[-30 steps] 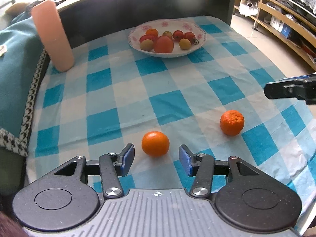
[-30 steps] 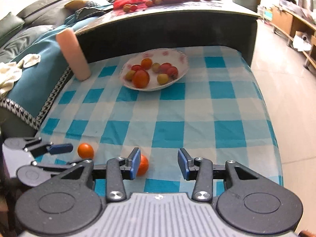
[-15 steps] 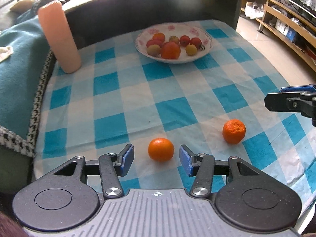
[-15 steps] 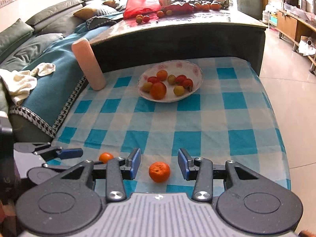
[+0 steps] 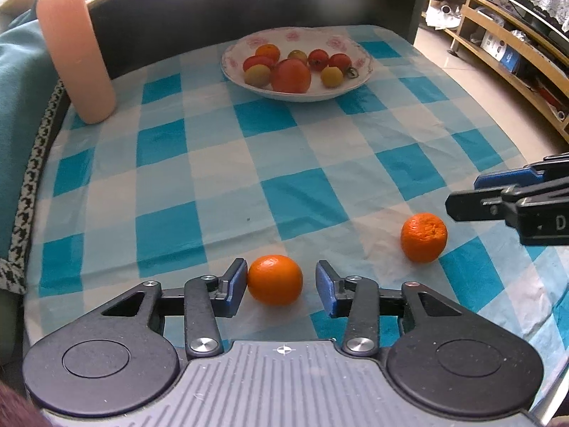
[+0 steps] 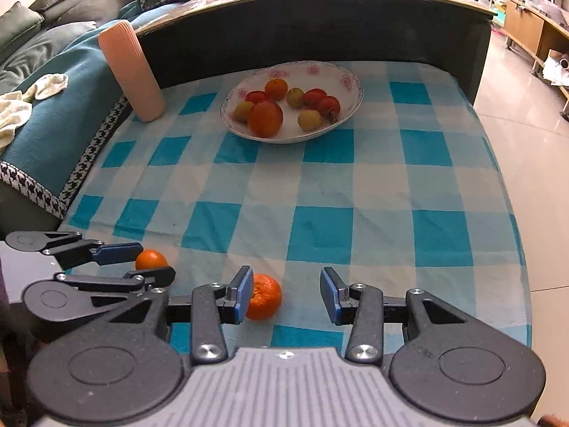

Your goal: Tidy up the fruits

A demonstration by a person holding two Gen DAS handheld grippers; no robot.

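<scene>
Two mandarins lie on the blue checked cloth near its front edge. The smooth one [image 5: 274,279] sits between the open jaws of my left gripper [image 5: 281,286], close to the left finger. It also shows in the right wrist view [image 6: 151,259]. The rougher one [image 5: 424,237] lies to the right; in the right wrist view [image 6: 264,301] it sits inside my open right gripper [image 6: 286,297], against the left finger. A white flowered plate [image 5: 359,82] with several fruits stands at the back of the cloth.
A pink ribbed cylinder [image 5: 76,53] stands upright at the back left. A dark raised ledge [image 6: 320,25] runs behind the plate. A teal sofa cover [image 6: 53,106] lies to the left; tiled floor [image 6: 526,178] drops off to the right.
Both grippers have moved forward and lower toward the cloth. Each mandarin has come to lie between its gripper's jaws. The jaws have stayed open.
</scene>
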